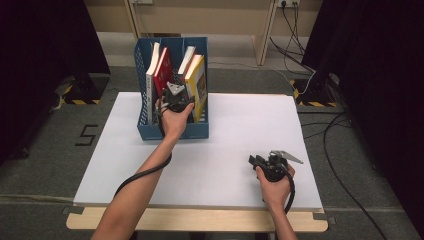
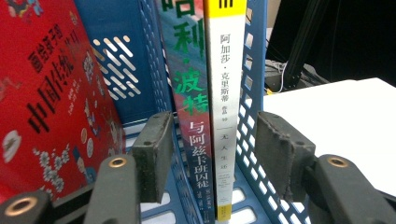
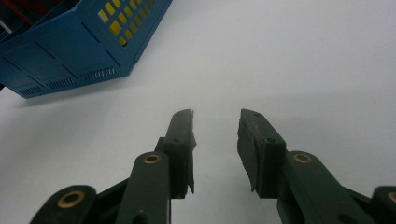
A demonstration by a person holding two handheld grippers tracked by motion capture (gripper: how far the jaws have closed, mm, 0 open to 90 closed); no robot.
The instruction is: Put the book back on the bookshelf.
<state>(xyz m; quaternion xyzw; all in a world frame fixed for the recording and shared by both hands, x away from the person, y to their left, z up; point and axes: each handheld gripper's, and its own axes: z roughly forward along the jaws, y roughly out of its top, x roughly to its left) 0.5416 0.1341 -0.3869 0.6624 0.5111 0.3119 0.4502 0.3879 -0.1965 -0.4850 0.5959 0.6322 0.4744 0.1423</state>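
In the high view the left hand-held gripper (image 1: 175, 95) sits in the upper middle of the frame, reaching into the blue rack (image 1: 172, 131) that stands at the upper left of the white surface (image 1: 225, 140). The rack holds a white book (image 1: 151, 75) and a red book (image 1: 162, 72) on its left side, and a yellow book (image 1: 197, 82) on its right. In the left gripper view two upright spines fill the centre: a green-lettered book (image 2: 189, 102) and, touching it on the right, a white-spined book (image 2: 226, 93). The pads stand apart on either side of this pair and of the rack's slotted wall (image 2: 252, 116), pressing on none of them, so the hand-held gripper is open. The right hand-held gripper (image 1: 260, 161) lies at the lower right of the surface, well apart from the rack; the right gripper view shows its jaws parted over bare surface.
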